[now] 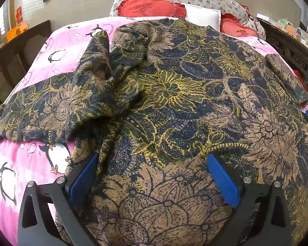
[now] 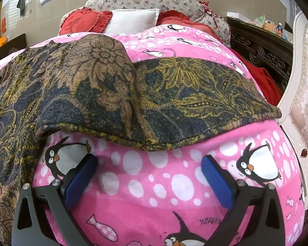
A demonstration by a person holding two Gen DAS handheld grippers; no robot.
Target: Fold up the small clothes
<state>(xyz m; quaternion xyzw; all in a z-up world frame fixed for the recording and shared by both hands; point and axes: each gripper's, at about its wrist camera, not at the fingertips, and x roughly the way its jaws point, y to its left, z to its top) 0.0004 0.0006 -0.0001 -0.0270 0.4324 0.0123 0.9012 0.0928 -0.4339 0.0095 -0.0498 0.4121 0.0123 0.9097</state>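
Left wrist view: floral garment point(image 1: 174, 86) spread over pink penguin bedspread point(image 1: 30, 164), filling most of frame. Looks like thin, soft, floppy fabric w/ zero stiffness, prob light, so will drape and slide the moment one edge lifts. Best hold imo: pinch at hem or a corner, both layers together, not mid-panel where only the top layer bunches up.

Left gripper point(image 1: 152, 176) sits low over the near part of the garment, blue pads wide apart w/ cloth between them, not clamped on anything. Can't tell if fingertips actually press into the fabric.

Right wrist view: right gripper point(image 2: 149, 176) also spread wide, nothing between pads, over bare bedspread point(image 2: 143, 194) just short of the sleeve point(image 2: 195, 94) edge. Sleeve hem lies right ahead, near but not touching.

Looks-wise: dark navy ground, tan and mustard-yellow paisley/flower print, short sleeves out to each side. Left sleeve area rumpled, w/ a raised ridge of folds point(image 1: 100, 61); right sleeve flatter, hem rolled a bit. Red heart cushions point(image 2: 84, 20) and white pillow point(image 2: 131, 20) up at the head of the bed, well apart from the garment.

Not folded yet, still mostly laid open.
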